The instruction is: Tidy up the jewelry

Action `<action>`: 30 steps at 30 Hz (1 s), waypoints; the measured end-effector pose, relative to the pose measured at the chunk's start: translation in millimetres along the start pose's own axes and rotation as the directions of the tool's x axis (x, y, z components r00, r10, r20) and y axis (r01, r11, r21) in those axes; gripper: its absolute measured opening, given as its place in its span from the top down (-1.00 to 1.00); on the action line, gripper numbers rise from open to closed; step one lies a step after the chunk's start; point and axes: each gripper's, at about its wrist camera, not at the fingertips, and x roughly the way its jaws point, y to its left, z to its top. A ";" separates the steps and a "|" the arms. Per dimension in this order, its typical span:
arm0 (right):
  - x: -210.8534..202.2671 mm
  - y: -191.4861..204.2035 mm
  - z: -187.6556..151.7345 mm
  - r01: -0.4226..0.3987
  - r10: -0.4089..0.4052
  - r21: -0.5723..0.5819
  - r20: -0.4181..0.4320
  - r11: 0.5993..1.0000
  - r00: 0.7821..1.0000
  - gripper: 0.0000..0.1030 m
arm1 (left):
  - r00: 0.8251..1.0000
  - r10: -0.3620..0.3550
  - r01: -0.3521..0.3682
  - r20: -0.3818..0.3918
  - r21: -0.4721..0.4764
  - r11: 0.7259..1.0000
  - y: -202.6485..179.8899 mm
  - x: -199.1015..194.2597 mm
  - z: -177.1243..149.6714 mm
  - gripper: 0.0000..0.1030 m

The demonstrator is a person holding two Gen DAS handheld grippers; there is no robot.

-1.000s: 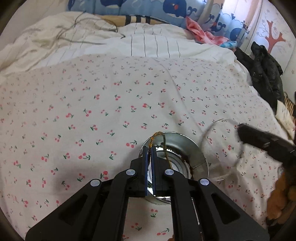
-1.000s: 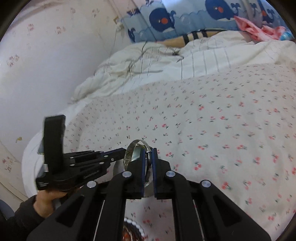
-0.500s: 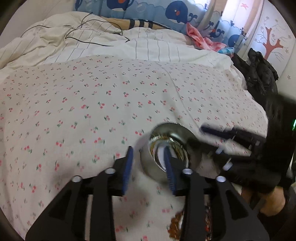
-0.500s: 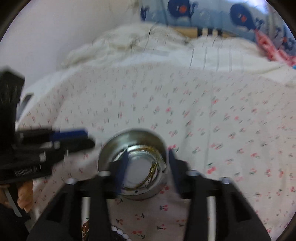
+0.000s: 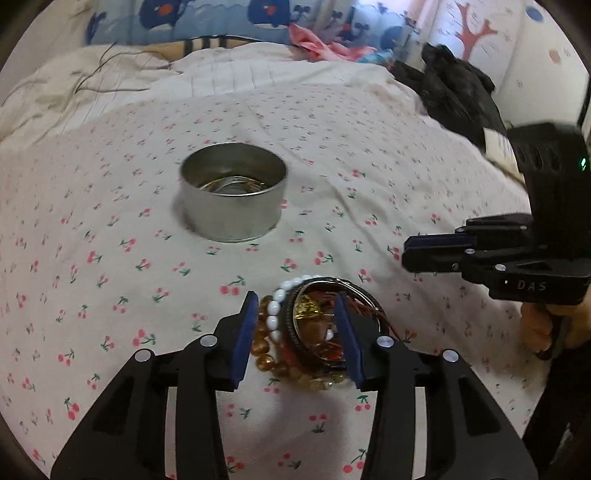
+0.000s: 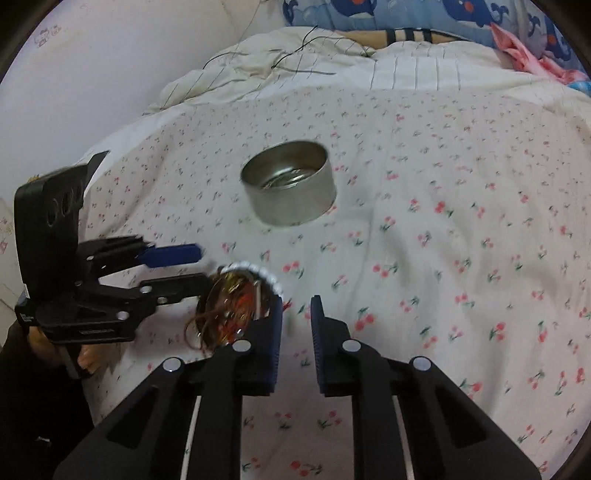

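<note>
While the left gripper (image 5: 295, 325) hangs low with its jaws apart, the jewelry pile (image 5: 317, 332) sits right between its blue pads — straddled, not pinched, nothing lifted. That heap lies on the cherry-print bedsheet (image 5: 110, 258) nearest us: a white bead bracelet (image 5: 280, 299), an amber bead bracelet (image 5: 273, 354), dark and metal bangles, some gold chain and red cord, all tangled together.

Just to the side, the right gripper (image 6: 297, 317) is closing its jaws, and from its own view there is only sheet between them; the pile lies beside its left pad, not inside. Empty, then.

Farther up the bed stands the round metal tin (image 5: 232, 199), well apart from the pile, upright, with a few thin metal bangles (image 5: 232, 182) already lying in its bottom. So the job reads as partly done: some pieces are stowed, but the bulk is still out here on the sheet. Each bracelet, bangle and chain left in the heap looks to need its own trip to the tin, and that tangle may well drag neighbours along.

Beyond it — a rumpled striped duvet (image 5: 258, 74) and a whale-print pillow (image 5: 184, 18).
</note>
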 end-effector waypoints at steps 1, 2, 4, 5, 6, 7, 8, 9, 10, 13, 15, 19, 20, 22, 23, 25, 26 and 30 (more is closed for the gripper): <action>1.2 3.3 0.4 -0.019 0.019 0.000 0.009 1.000 1.000 0.69 | 1.000 0.008 -0.008 -0.006 0.002 1.000 0.9 0.8 -2.3 0.22; 2.6 5.8 2.0 -0.046 0.047 -0.003 0.018 0.999 0.999 0.69 | 1.000 0.010 -0.010 -0.009 -0.005 1.000 4.3 0.8 -2.5 0.22; 5.5 16.3 4.0 -0.050 0.051 -0.046 0.024 0.998 0.998 0.69 | 1.000 0.021 -0.021 -0.009 -0.048 0.999 16.2 -1.4 -1.1 0.22; 7.1 20.8 3.2 -0.037 0.039 -0.070 0.022 0.997 0.999 0.71 | 1.000 0.022 -0.023 -0.004 -0.073 0.997 23.1 -2.4 0.7 0.22; 10.4 25.8 4.4 -0.028 0.030 -0.091 0.017 0.995 0.999 0.76 | 1.000 0.022 -0.022 0.003 -0.098 0.995 30.3 -5.0 2.2 0.22; 13.5 30.1 4.5 -0.021 0.022 -0.107 0.012 0.994 1.000 0.79 | 1.000 0.024 -0.023 0.013 -0.126 0.992 37.4 -8.8 2.7 0.22; 16.6 32.6 5.0 -0.017 0.018 -0.121 0.006 0.992 1.000 0.81 | 0.999 0.031 -0.028 0.019 -0.146 0.989 43.4 -11.6 3.7 0.22; 21.0 36.5 5.2 -0.007 0.007 -0.140 -0.004 0.990 1.000 0.81 | 0.999 0.036 -0.033 0.021 -0.158 0.987 48.1 -12.6 5.1 0.22; 23.9 37.1 4.9 -0.004 0.003 -0.144 -0.009 0.990 1.000 0.82 | 0.999 0.040 -0.036 0.024 -0.172 0.984 52.6 -14.5 5.5 0.22; 37.6 38.7 5.3 -0.005 -0.002 -0.149 -0.042 0.989 0.999 0.83 | 0.999 0.033 -0.027 0.026 -0.199 0.980 58.3 -15.2 7.3 0.22; 43.9 38.7 5.3 0.001 -0.010 -0.153 -0.057 0.988 0.998 0.83 | 0.999 0.028 -0.022 0.026 -0.197 0.980 56.4 -15.8 7.0 0.21; 48.2 34.9 6.8 0.022 -0.031 -0.137 -0.063 0.990 0.998 0.83 | 1.000 0.018 -0.014 0.024 -0.172 0.985 49.1 -16.5 7.4 0.19; 46.3 31.7 7.9 0.014 -0.021 -0.124 -0.058 0.992 0.998 0.83 | 1.000 0.016 -0.012 0.024 -0.168 0.986 48.2 -16.7 7.4 0.18; 45.9 29.4 7.9 0.008 -0.015 -0.112 -0.062 0.994 0.998 0.83 | 1.000 0.011 -0.006 0.026 -0.169 0.986 47.7 -17.6 7.5 0.15; 47.5 28.9 7.9 0.005 -0.012 -0.110 -0.065 0.994 0.998 0.83 | 1.000 0.009 -0.004 0.027 -0.172 0.985 48.0 -17.8 7.3 0.13; 48.2 30.2 7.6 0.005 -0.013 -0.118 -0.068 0.993 0.998 0.83 | 1.000 0.012 -0.007 0.027 -0.174 0.985 48.6 -18.7 6.9 0.11; 48.2 32.2 7.6 0.006 -0.015 -0.129 -0.068 0.992 0.998 0.83 | 1.000 0.013 -0.008 0.027 -0.175 0.984 48.6 -18.7 7.0 0.10; 51.1 48.4 2.7 0.085 -0.099 -0.236 -0.049 0.968 0.994 0.84 | 1.000 0.008 -0.004 0.022 -0.180 0.984 48.4 -17.5 6.9 0.08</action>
